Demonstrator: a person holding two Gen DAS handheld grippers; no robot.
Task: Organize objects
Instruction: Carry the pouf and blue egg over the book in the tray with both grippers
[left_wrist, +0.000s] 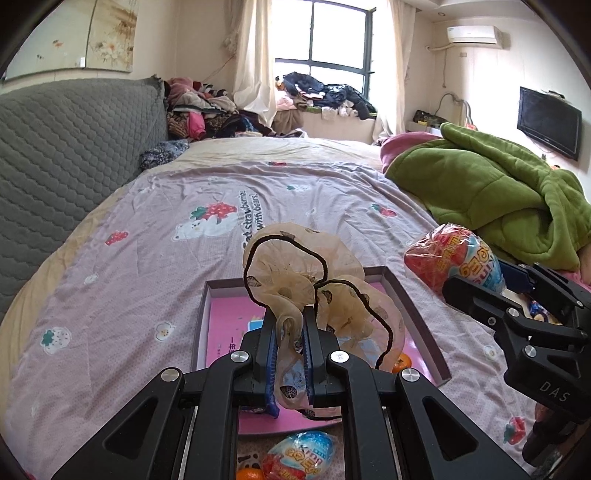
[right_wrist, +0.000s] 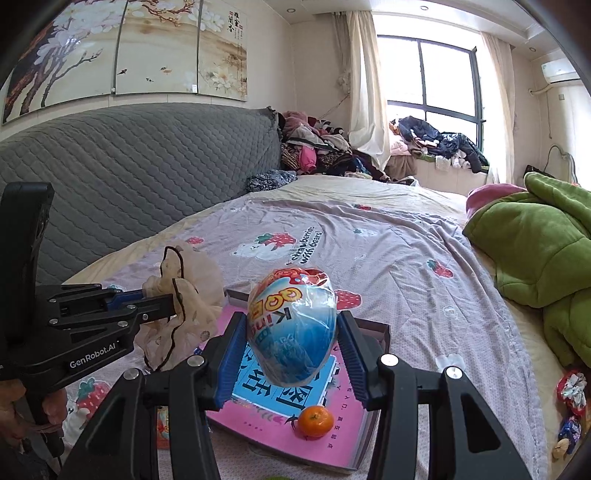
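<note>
My left gripper (left_wrist: 291, 321) is shut on a beige sheer scrunchie with dark trim (left_wrist: 295, 273) and holds it above a shallow pink-lined box (left_wrist: 417, 317) on the bed. My right gripper (right_wrist: 291, 332) is shut on a large wrapped toy egg (right_wrist: 291, 325), blue and red, held above the same box (right_wrist: 332, 439). The egg (left_wrist: 454, 258) and right gripper also show at the right of the left wrist view. A mandarin (right_wrist: 316, 421) lies in the box. The left gripper (right_wrist: 162, 310) with the scrunchie (right_wrist: 184, 302) shows at the left of the right wrist view.
A second wrapped egg (left_wrist: 299, 454) and another mandarin (left_wrist: 249, 473) lie on the bedspread in front of the box. A green quilt (left_wrist: 495, 195) is heaped at the right. A grey headboard (left_wrist: 70, 147) stands left. Small wrapped items (right_wrist: 570, 395) lie at the bed's right edge.
</note>
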